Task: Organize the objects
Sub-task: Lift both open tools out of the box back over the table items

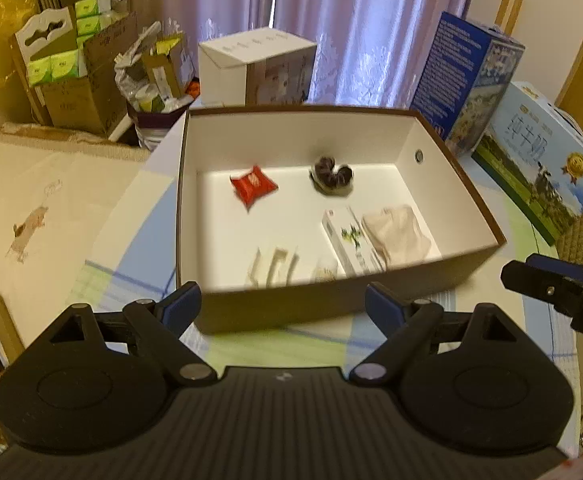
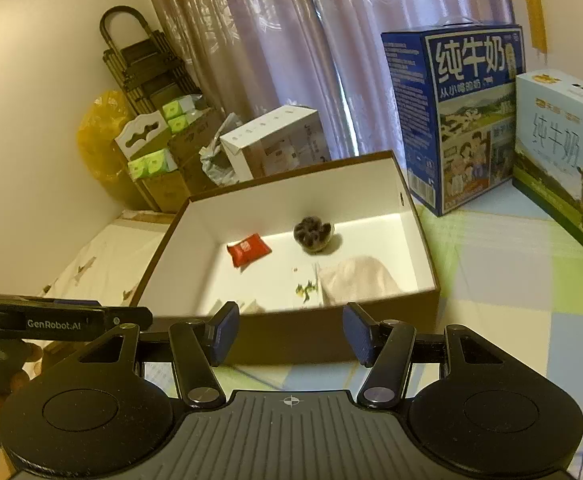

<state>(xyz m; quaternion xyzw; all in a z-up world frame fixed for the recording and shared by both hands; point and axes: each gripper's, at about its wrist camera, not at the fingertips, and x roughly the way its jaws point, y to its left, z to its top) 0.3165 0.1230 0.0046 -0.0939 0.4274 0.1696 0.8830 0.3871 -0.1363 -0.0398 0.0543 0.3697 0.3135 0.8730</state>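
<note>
A brown box with a white inside stands on the table. In it lie a red packet, a dark scrunchie, a folded beige cloth, a white flat carton and small white pieces. My left gripper is open and empty, just short of the box's near wall. My right gripper is open and empty, also in front of the near wall. The right gripper shows at the right edge of the left wrist view.
Two milk cartons stand right of the box on a checked tablecloth. A white carton, cardboard boxes with green tissue packs and a yellow bag crowd the back left. A cream cloth lies at left.
</note>
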